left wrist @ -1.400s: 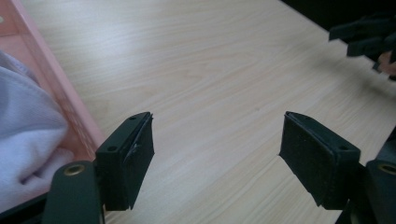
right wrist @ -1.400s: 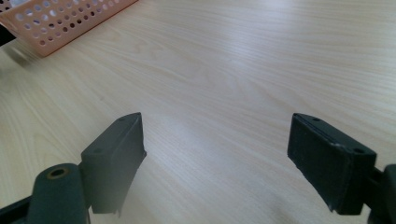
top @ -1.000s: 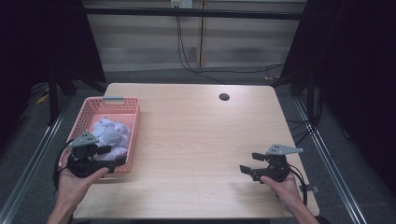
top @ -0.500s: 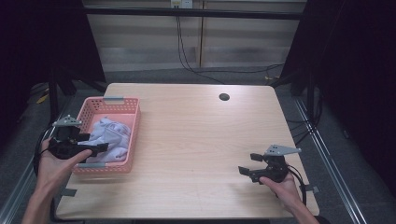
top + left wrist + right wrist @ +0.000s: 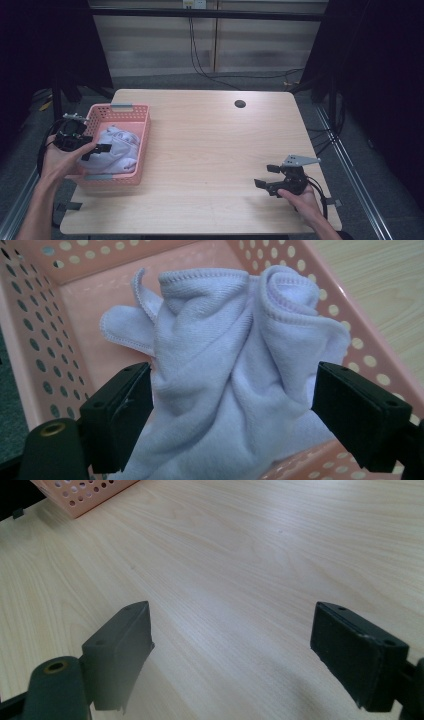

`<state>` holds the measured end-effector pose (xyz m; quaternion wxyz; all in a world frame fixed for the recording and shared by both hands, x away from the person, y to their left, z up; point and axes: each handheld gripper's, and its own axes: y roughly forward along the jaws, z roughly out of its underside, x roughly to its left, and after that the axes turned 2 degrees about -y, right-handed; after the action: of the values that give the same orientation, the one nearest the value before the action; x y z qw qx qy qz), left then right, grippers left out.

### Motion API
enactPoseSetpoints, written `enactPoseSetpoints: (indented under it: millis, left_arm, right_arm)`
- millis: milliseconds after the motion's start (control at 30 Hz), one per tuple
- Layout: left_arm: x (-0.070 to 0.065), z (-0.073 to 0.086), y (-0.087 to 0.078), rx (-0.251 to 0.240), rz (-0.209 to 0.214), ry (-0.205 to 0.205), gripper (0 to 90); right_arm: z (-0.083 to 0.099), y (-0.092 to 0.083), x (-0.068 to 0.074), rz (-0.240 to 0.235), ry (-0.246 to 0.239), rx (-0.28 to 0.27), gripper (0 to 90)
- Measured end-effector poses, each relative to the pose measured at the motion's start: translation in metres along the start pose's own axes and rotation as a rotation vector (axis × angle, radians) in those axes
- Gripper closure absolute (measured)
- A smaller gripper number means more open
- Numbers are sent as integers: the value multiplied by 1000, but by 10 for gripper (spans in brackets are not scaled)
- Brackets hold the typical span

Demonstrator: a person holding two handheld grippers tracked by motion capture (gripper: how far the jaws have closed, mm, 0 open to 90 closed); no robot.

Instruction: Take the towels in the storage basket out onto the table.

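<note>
Where the wooden table (image 5: 210,150) spreads bare, the pink basket (image 5: 141,145) on its left side holds the crumpled lilac cloth (image 5: 235,385). The left gripper (image 5: 95,149) has just opened its 2 jaws, wide beside the cloth; the right gripper (image 5: 265,176), empty and open, rests well apart.
</note>
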<state>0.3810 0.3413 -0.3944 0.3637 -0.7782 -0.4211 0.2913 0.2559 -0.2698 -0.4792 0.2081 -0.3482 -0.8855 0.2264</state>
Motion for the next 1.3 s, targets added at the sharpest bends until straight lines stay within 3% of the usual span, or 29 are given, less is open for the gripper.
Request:
enactPoseSetpoints:
  millis: [67,133,233,267,367,500,533,633,667,733,867,1000,1100,1133,1267,1300]
  left_arm:
    - [1,-1,3,-7,8,-1,161]
    - [4,-1,8,21,17,16,167]
    - [7,0,17,35,-2,9,159]
    - [9,1,22,68,27,12,159]
    - [8,3,27,111,34,25,153]
    - [1,6,35,131,59,20,149]
    - [-4,6,40,164,65,35,142]
    - [-11,5,46,197,66,31,92]
    - [-17,3,51,248,73,58,0]
    - [-23,1,59,287,51,68,0]
    - [-24,-1,66,316,32,57,0]
    - [-17,0,67,323,67,7,0]
    - [-17,3,71,331,43,12,0]
    - [-16,2,72,335,22,22,30]
    - [-17,1,72,351,18,28,99]
    - [-16,0,73,353,13,30,152]
  right_arm:
    - [0,0,0,1,-1,0,169]
    - [0,0,1,-1,1,-2,171]
    - [0,0,2,-11,-8,-6,206]
    - [-1,0,3,-15,-17,-7,205]
    - [-1,1,3,-17,-20,-1,206]
    - [-1,2,3,-17,-18,1,206]
    - [-1,2,3,-18,-18,3,206]
    - [-1,3,3,-19,-20,4,207]
    - [-1,3,3,-21,-19,8,206]
    - [-1,3,4,-18,-22,8,206]
    - [-1,3,3,-18,-23,11,207]
    - [-1,4,3,-18,-23,16,208]
    - [-1,4,4,-19,-27,19,208]
    - [-1,4,4,-19,-28,23,208]
    - [-1,4,5,-31,-32,30,216]
    - [-1,4,5,-34,-36,32,216]
